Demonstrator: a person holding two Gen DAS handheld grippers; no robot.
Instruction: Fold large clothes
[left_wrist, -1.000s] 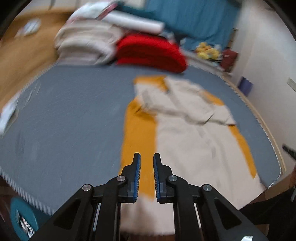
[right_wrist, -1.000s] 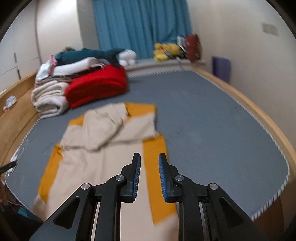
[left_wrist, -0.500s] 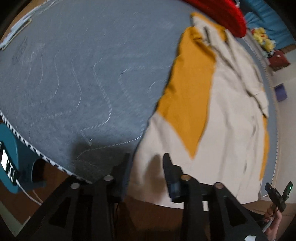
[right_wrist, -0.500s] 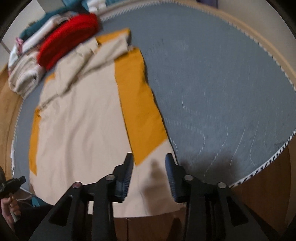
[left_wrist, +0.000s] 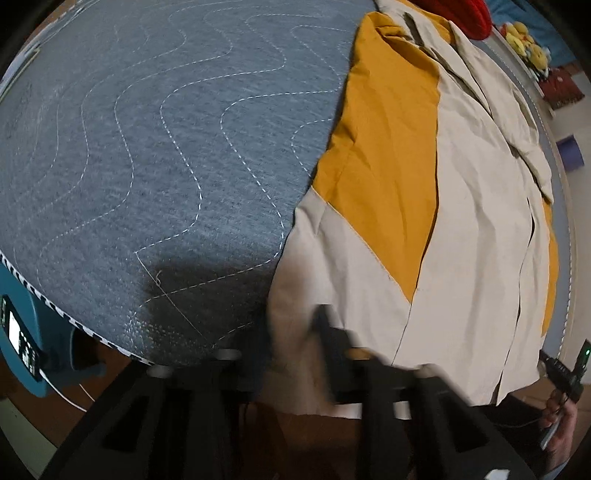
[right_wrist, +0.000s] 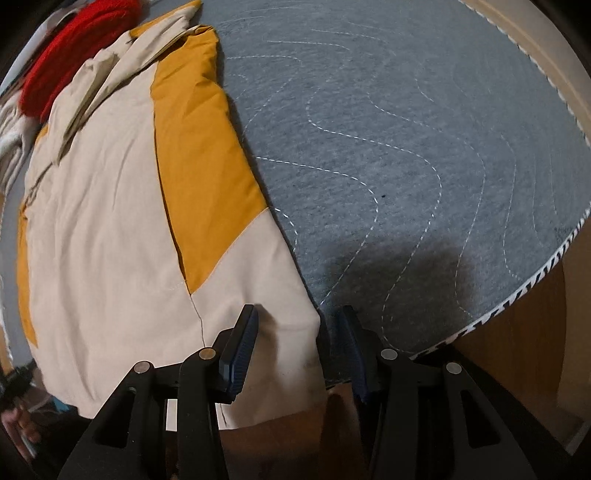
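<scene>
Left hand-held gripper (left_wrist: 291, 332): blurred in its own view, jaws closing with the near left hem corner of the large beige cotton garment with mustard-yellow side panels (left_wrist: 461, 206) between them; I judge the pads are not yet pressing. Right hand-held gripper (right_wrist: 299, 339): jaws apart, straddling the near right hem corner of the same garment; the right edge of the cloth runs up between the two blue pads, no pinch yet.

Garment position: spread flat and lengthwise on the grey quilted bed cover with wavy white stitching (left_wrist: 147, 147), hem overhanging the near edge of the bed, collar end far from me beside the red folded blanket (right_wrist: 70, 48).

Progress, as I judge it: early. The sleeves appear already laid in over the chest at the far end. The body is unfolded along its full length. Both hem corners are about to be taken, so I expect a bottom-to-top fold comes next, with further halving left.

Hard to read: the left fingertips are smeared by motion, so contact is uncertain. The collar area is compressed by the fisheye. A hand (left_wrist: 561, 424) holding a small dark device sits at the frame edge, mostly cut off
</scene>
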